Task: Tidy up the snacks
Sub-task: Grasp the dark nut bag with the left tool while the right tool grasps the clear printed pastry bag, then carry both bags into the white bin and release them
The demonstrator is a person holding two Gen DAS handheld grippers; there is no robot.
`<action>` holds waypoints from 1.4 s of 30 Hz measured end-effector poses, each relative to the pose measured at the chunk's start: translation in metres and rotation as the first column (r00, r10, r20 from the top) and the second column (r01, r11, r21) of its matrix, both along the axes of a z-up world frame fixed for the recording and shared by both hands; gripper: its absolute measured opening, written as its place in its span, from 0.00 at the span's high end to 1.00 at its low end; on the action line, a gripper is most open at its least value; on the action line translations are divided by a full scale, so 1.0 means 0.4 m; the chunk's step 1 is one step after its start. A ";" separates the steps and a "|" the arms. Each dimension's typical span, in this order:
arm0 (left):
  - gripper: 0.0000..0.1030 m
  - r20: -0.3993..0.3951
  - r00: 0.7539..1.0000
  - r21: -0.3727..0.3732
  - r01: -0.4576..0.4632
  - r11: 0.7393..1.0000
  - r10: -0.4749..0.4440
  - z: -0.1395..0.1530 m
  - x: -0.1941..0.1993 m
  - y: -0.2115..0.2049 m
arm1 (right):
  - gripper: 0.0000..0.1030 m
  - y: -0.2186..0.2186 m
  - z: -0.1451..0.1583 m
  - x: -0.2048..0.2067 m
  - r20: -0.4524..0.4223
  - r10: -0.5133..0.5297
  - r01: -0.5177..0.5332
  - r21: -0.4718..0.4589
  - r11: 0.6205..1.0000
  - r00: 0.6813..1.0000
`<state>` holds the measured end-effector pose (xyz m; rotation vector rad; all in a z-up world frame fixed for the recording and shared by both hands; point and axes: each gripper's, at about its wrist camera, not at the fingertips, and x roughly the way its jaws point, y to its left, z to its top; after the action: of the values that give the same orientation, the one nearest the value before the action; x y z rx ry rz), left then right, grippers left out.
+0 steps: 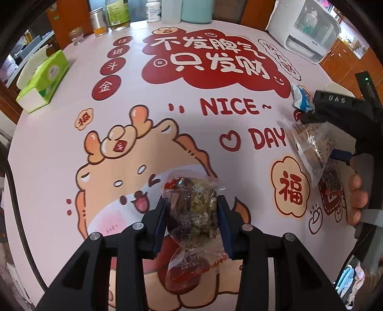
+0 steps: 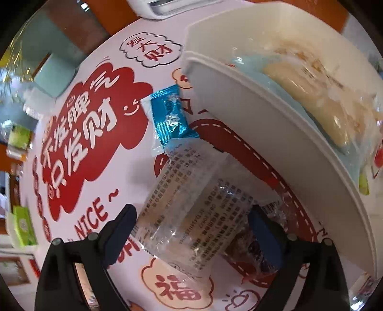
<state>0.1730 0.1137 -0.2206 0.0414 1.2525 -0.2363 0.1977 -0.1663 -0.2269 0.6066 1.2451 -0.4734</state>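
Observation:
My left gripper (image 1: 192,201) is shut on a clear snack packet with red ends and pale green pieces inside (image 1: 194,215), held above the printed tablecloth (image 1: 167,134). My right gripper (image 2: 194,222) stands open and straddles a clear packet with printed text (image 2: 196,205) lying on the cloth; the pads do not press on it. In the left wrist view that right gripper (image 1: 323,136) is at the right edge over the same clear packet (image 1: 308,148). A blue foil packet (image 2: 170,117) lies just beyond it. A dark-filled packet (image 2: 249,251) lies under the right finger.
A white bin (image 2: 263,134) with pale packets inside stands close on the right. At the table's far side are a green tissue box (image 1: 45,79), bottles and a can (image 1: 117,14), and a white appliance (image 1: 308,33). A person's hand (image 1: 356,191) grips the right tool.

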 end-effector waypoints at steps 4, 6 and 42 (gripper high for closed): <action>0.64 0.009 1.000 0.002 0.002 1.000 -0.003 0.009 -0.009 0.006 | 0.24 0.035 0.014 -0.002 0.016 0.096 -0.095 -0.058 0.994 0.995; 0.64 0.015 1.000 0.005 0.008 1.000 -0.008 0.016 -0.018 0.005 | 0.25 0.050 0.021 -0.011 0.019 0.139 -0.138 -0.065 0.988 0.990; 0.63 0.313 0.898 -0.045 0.337 0.940 -0.308 0.425 -0.164 -0.611 | 0.36 -0.308 0.450 -0.500 0.332 0.288 -0.202 -0.271 0.941 0.898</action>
<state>0.1074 -0.1305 -0.0505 0.1961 0.9204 -0.5598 -0.0022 -0.2896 -0.0469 0.3129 0.8760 -0.2677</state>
